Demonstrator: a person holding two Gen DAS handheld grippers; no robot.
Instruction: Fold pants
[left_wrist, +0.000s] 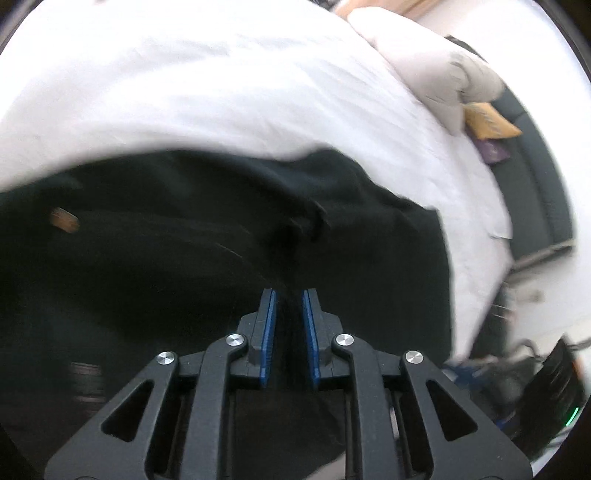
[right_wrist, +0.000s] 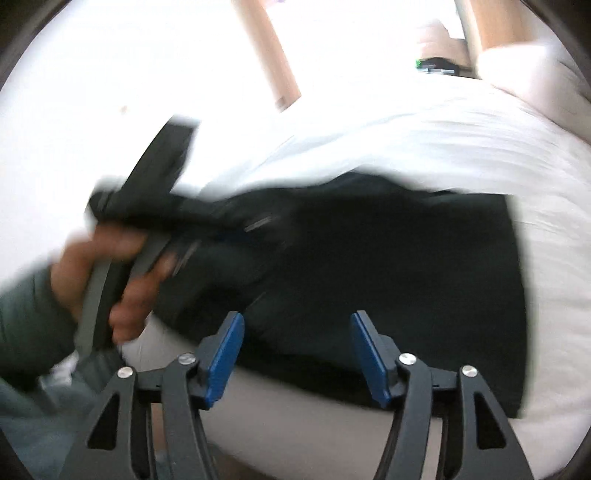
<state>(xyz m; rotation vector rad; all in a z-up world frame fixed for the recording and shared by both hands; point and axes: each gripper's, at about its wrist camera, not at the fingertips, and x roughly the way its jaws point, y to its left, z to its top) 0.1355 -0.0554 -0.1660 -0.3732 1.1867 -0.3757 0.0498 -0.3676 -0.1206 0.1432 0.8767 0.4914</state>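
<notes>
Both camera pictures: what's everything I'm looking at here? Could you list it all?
Pants: one pair, black, spread on the bed.
Bedsheet: one, white, under the pants.
Pillow: one, off-white, at the far end of the bed.
Yellow item: one, beside the pillow; too blurred to name.
Purple item: one, just below the yellow one; also unclear.
Wooden post: one, light brown, beyond the bed.
Left gripper: black with blue pads, closed on a fold of the pants.
Right gripper: same colours, jaws apart over the pants edge.
Left hand: holding the left gripper's handle, green sleeve.
</notes>
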